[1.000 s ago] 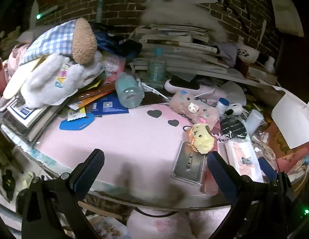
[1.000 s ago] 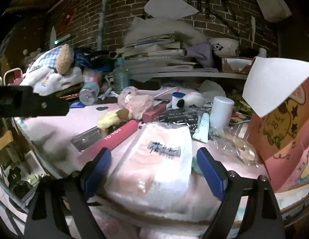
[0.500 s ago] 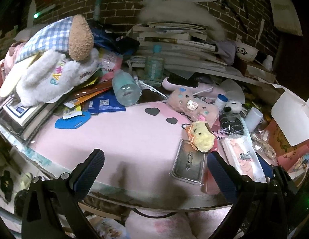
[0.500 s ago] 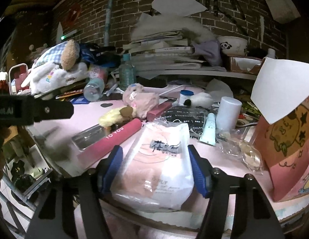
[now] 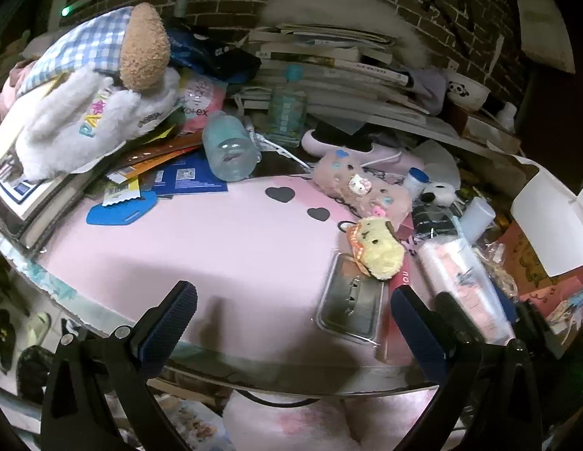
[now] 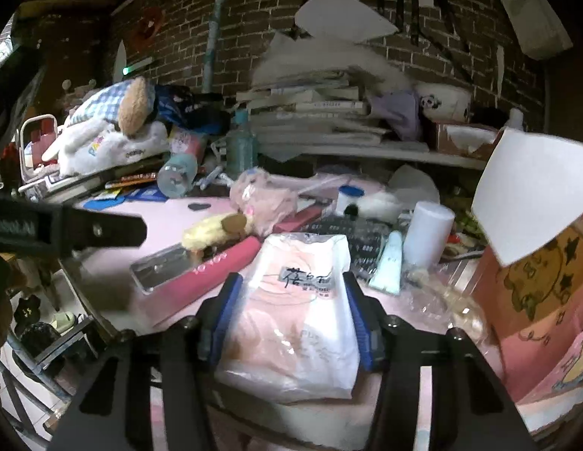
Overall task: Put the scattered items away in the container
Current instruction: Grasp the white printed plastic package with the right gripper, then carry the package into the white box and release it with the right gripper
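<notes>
The right gripper [image 6: 291, 300] is seen clamped onto a white plastic packet [image 6: 295, 315], its blue-padded fingers [image 6: 225, 312] pressed against both long sides of the pack. The packet is found at the near edge of the pink surface [image 5: 224, 240], printed end pointing away; whether it is lifted clear cannot be told. Just left of it a pink-red tube [image 6: 212, 274] is laid diagonally, with a flat metal tin [image 6: 160, 268] touching the tube's far side. A yellow plush toy [image 6: 216, 231] is perched on the tin's far end. To the right of the packet a pale green tube [image 6: 387, 261] and a white cylinder [image 6: 426, 238] are seen close together, and a pink cartoon-printed box [image 6: 535, 300] with a white flap is set at the far right.

The left gripper [image 5: 291, 319] is held released, fingers spread wide above the bare front part of the surface, nothing between them. From this view the same tin [image 5: 351, 298] and yellow plush toy [image 5: 376, 250] are caught just inside the right finger, the packet [image 5: 460, 278] beyond it. Further back a pink fuzzy pouch [image 5: 359, 188], a tipped clear bottle [image 5: 227, 152] and a large white plush [image 5: 85, 120] on stacked books are visible.
</notes>
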Demonstrator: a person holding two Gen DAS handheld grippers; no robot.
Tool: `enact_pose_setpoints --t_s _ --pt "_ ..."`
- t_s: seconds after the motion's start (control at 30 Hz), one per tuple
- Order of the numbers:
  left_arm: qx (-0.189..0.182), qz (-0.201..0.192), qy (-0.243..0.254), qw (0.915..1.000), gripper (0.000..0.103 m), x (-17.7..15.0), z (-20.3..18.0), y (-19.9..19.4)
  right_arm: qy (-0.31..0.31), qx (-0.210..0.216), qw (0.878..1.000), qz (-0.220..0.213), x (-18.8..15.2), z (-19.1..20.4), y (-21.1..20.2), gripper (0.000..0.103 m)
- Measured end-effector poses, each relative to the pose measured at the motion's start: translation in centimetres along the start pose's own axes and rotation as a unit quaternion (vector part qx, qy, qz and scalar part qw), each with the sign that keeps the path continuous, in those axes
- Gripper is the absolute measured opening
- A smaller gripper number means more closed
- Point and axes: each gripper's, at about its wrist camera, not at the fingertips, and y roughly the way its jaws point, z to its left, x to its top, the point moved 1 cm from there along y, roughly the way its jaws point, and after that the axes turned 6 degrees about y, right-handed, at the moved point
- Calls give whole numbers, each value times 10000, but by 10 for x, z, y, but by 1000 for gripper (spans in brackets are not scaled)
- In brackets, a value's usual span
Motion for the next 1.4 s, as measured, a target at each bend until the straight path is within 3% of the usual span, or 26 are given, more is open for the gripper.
enact_pose_setpoints --t_s 0.1,0.27,0.53,0.67,1.03,1.23,1.4 --pt "-69 -17 -50 10000 103 0 1 0 -85 67 9999 -92 3 3 -3 49" --pt "-124 -35 -86 9999 103 0 1 0 65 201 9996 205 -2 4 7 49" --pt "-171 -72 -128 9997 103 1 4 -1 -501 -17 9972 -558 2 18 -23 49" --pt "-201 -58 -117 9997 103 2 2 1 -478 30 9969 -630 10 15 -27 49" --pt "-427 -46 54 9991 103 7 -15 7 114 836 9935 -764 87 -29 -66 49" --pt "-541 -79 174 9984 103 12 -25 10 91 876 9953 -407 138 -79 -79 49" --pt "-633 -24 302 9975 103 15 -34 16 175 740 9958 507 159 -133 -78 49"
